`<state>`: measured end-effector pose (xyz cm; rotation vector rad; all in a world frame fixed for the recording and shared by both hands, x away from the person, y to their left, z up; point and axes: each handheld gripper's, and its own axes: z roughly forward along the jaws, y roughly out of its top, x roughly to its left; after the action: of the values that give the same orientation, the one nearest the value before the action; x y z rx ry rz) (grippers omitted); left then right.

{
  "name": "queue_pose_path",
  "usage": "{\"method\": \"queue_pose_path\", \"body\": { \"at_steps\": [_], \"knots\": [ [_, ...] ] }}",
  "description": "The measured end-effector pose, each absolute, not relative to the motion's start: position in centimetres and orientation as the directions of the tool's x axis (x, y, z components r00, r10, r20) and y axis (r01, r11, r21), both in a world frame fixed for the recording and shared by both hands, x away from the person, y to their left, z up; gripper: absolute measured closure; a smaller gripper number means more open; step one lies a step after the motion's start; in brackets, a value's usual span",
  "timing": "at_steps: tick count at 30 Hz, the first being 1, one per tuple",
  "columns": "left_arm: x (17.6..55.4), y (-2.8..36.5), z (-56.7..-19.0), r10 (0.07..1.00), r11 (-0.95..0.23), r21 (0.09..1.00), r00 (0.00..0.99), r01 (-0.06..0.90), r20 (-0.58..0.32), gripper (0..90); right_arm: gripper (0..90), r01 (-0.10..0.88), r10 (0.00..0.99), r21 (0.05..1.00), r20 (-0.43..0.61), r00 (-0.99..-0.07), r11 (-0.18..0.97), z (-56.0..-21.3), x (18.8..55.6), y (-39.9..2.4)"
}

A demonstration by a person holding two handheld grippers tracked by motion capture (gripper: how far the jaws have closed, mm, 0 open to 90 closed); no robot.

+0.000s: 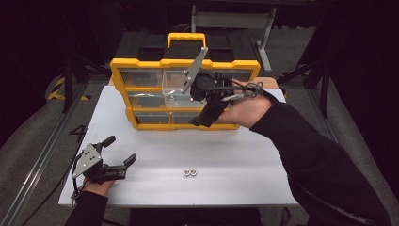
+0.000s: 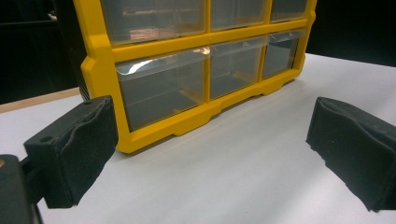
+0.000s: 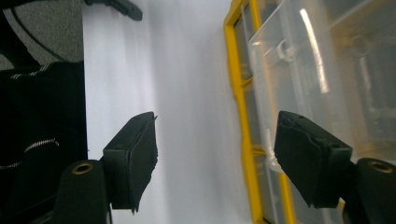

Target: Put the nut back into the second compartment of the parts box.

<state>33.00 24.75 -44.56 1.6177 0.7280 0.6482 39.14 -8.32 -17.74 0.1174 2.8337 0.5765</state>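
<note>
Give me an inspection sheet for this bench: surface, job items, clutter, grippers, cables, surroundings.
Surface: white table, bare in front.
Job's things: yellow drawer organizer at the back; one clear drawer pulled out; two small metal nuts near the front.
Clutter: nothing seen.
Grippers: left hand-held gripper open, resting on the table; right hand-held gripper open beside the pulled-out drawer, nothing between its jaws.
Cables: one trails from each gripper.
Surroundings: dark, grey floor, metal frame behind.
</note>
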Motion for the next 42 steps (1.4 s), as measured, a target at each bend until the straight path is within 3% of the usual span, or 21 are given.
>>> {"method": "queue_pose_path", "body": {
  "at_steps": [25,42],
  "knots": [
    [33.0,24.8,-44.6,0.761,-0.113,0.988,0.649,0.108,0.016,2.7,19.5,0.059,0.118,0.317,-0.171,-0.978,0.947,-30.0,38.7,-8.5],
    [33.0,24.8,-44.6,0.761,-0.112,0.988,0.649,0.107,0.016,2.6,19.2,0.082,0.128,0.282,-0.147,-0.981,0.956,-37.1,38.5,-8.4]
  ]
}}
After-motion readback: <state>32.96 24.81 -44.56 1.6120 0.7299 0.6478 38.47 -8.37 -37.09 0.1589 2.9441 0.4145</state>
